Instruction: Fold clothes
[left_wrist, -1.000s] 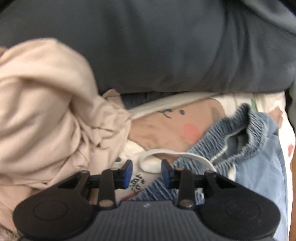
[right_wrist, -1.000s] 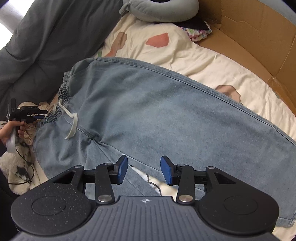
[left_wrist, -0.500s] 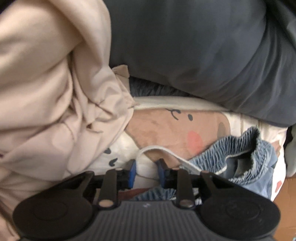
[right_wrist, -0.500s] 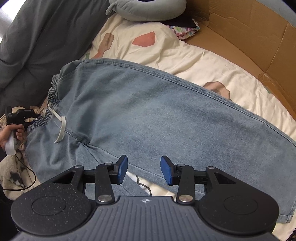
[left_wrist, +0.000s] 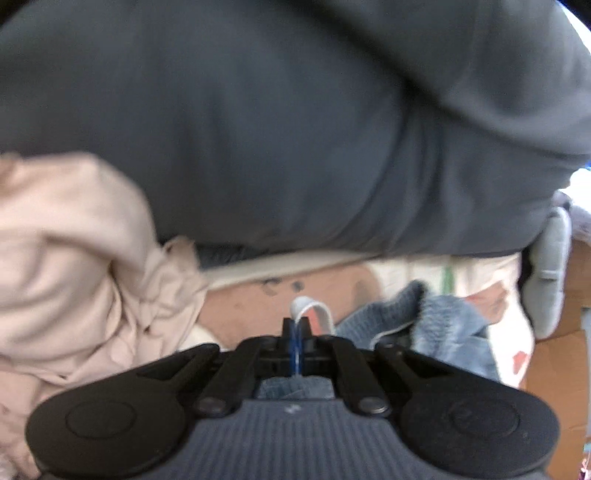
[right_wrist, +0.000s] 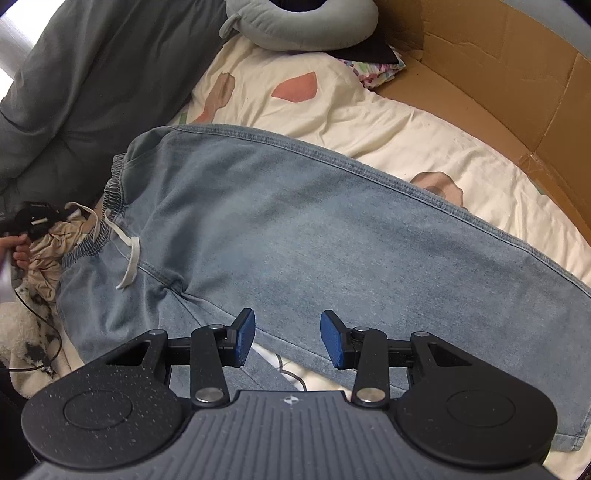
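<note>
Light blue jeans (right_wrist: 295, 240) lie spread flat on the printed sheet, elastic waistband (left_wrist: 436, 317) to the left. My left gripper (left_wrist: 296, 332) is shut on the white drawstring (left_wrist: 314, 308), whose loop sticks out just past the closed pads. In the right wrist view that left gripper (right_wrist: 68, 214) sits at the far left by the waistband, held by a hand (right_wrist: 18, 251), with the drawstring (right_wrist: 127, 243) trailing over the denim. My right gripper (right_wrist: 288, 328) stands open above the jeans' near edge, nothing between its fingers.
A dark grey duvet (left_wrist: 295, 129) bulges behind the waistband. A crumpled beige garment (left_wrist: 74, 258) lies to the left of it. A grey neck pillow (right_wrist: 303, 26) and a cardboard wall (right_wrist: 498, 74) border the cream sheet (right_wrist: 369, 118). A black cable (right_wrist: 37, 314) trails at lower left.
The left jaws came together around the white drawstring and pinched it, then the left gripper rose with it. The right gripper kept its place and its opening.
</note>
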